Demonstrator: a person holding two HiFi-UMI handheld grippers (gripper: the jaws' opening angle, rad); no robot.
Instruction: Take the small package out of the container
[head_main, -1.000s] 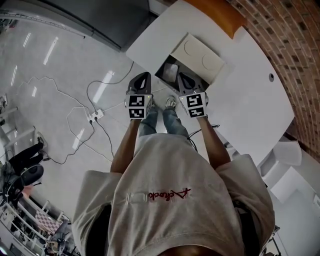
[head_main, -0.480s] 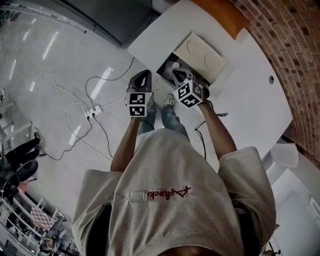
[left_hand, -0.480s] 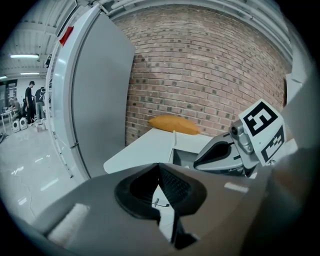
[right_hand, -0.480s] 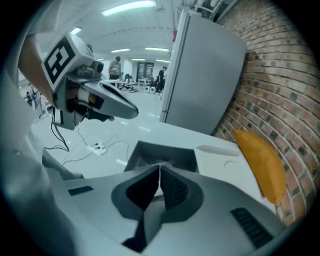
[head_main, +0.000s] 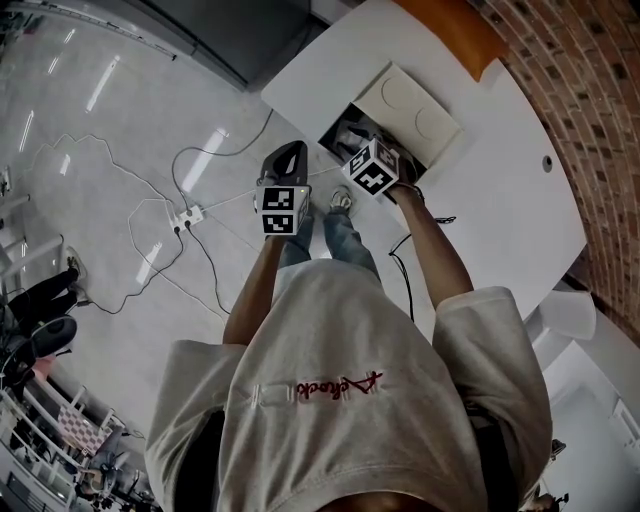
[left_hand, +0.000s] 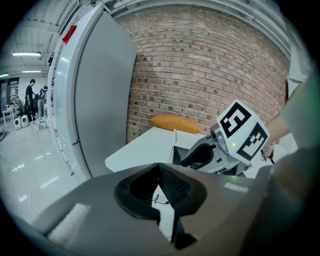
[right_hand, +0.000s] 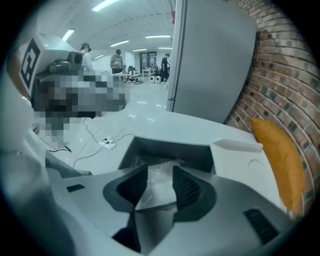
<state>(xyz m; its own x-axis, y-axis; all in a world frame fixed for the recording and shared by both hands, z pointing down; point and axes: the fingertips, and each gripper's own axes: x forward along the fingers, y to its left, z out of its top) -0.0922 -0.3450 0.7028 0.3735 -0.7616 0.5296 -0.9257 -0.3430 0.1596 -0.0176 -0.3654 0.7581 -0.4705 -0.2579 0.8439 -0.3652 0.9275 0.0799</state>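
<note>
Two grippers in view. The right gripper (right_hand: 160, 182) is standing released over the container (right_hand: 167, 150), tilting down into its open top; its jaws have just been opening. Between the spread jaws the small package (right_hand: 156, 170), crinkled clear plastic, is showing. It is lying on the container's floor, and the pads are not pressing on it.

In the head view the right gripper (head_main: 352, 138) is aiming toward 11 o'clock. The left gripper (head_main: 290, 155) is hovering at its 9 o'clock, off the table edge and above the floor. Left jaws are meeting at the tips with nothing between them, so it is clenched empty (left_hand: 159, 167).

The container's lid flap (head_main: 415, 105) is lying open at 2 o'clock of the opening. The container is sitting near the edge of a white table (head_main: 500, 200). An orange cushion (head_main: 450, 25) is resting at the table's 12 o'clock end, against a brick wall (head_main: 590, 80). A power strip (head_main: 186, 214) with loose cables is lying on the floor at 9 o'clock.
</note>
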